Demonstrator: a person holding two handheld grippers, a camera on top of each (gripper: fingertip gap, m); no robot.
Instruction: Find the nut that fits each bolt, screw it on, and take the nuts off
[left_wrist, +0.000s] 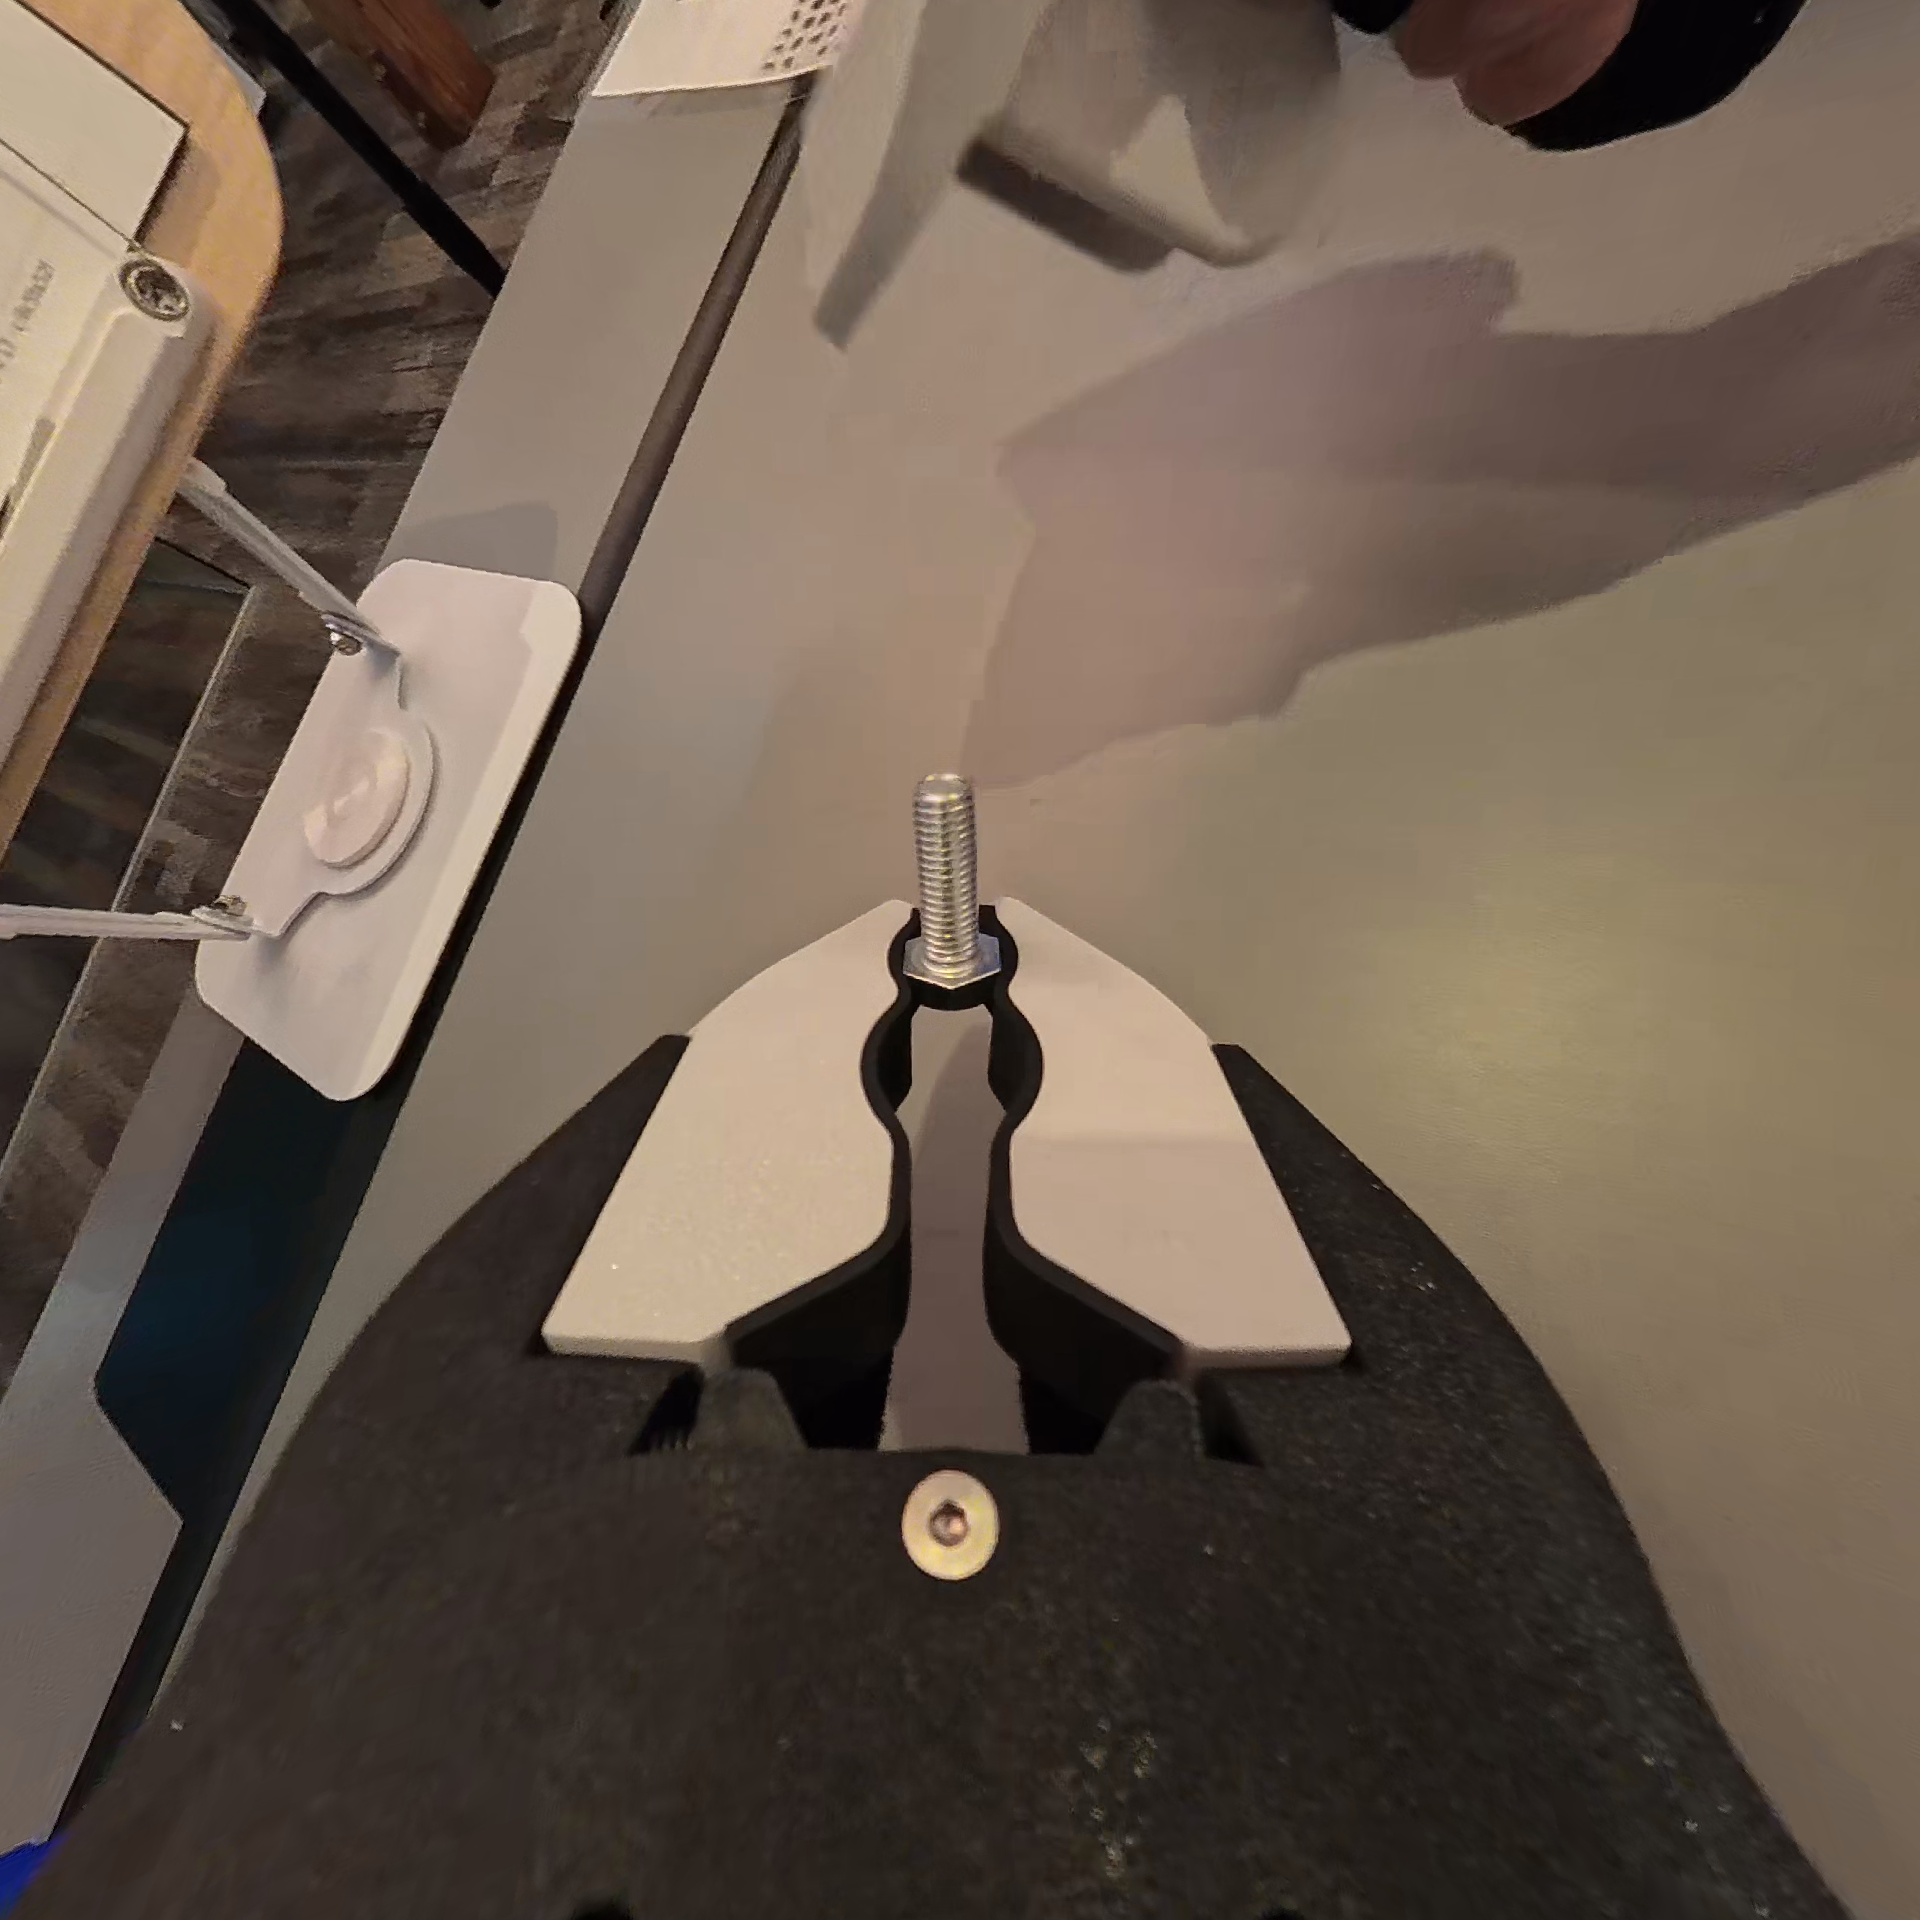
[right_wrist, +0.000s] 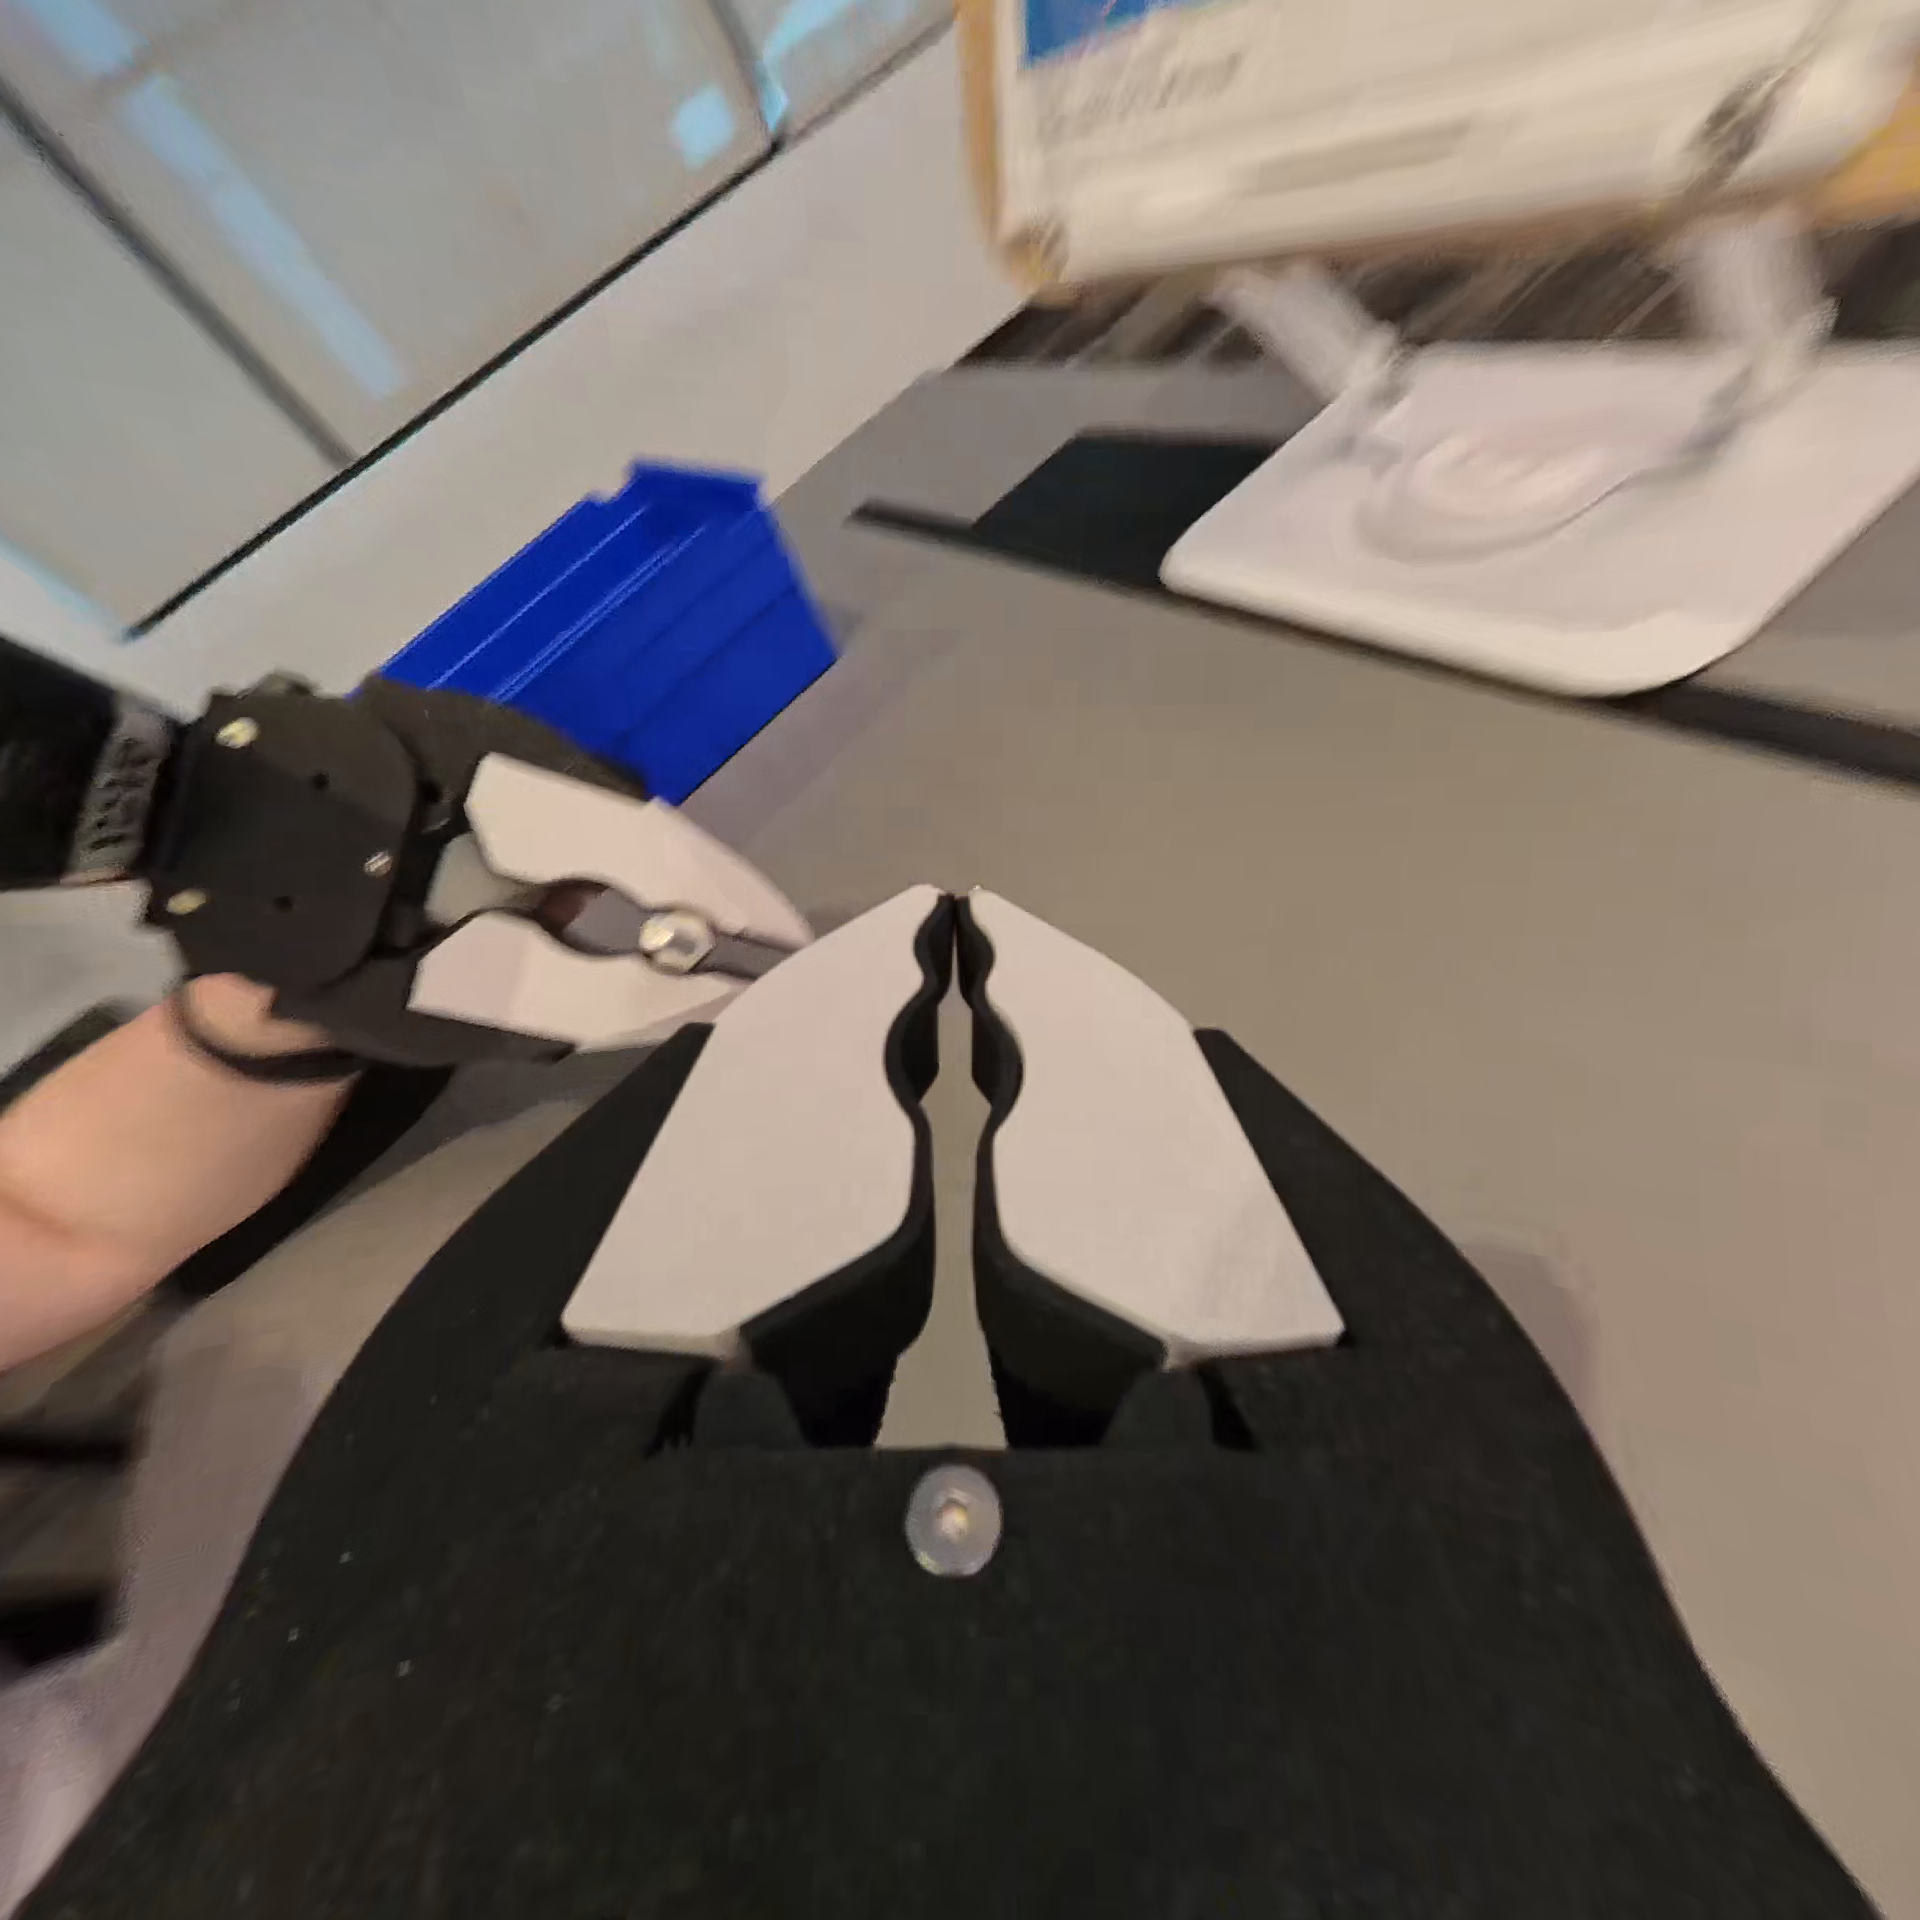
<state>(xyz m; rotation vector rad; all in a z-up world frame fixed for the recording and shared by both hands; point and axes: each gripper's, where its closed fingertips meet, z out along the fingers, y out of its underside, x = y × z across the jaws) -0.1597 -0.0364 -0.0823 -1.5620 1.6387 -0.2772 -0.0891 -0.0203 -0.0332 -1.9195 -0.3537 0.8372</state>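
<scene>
From my left wrist cam the right gripper (left_wrist: 1039, 156) is just a white smear ahead, cropped by the top edge, so I can't read its jaws there. The right cam smears the monitor stand (right_wrist: 1558, 520), and the blue bin (right_wrist: 644, 613) sits half behind the left gripper (right_wrist: 727, 940).

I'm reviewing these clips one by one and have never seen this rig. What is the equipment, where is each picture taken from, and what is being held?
There is no robot: a person holds two hand-operated grippers, each with a camera looking along its fingers. The left camera shows the left gripper shut on a bolt by its head, threads pointing away, no nut on it. The right camera shows the right gripper shut, seemingly empty, above the grey table. To its left are the other gripper, a blue bin and a white stand base.
</scene>
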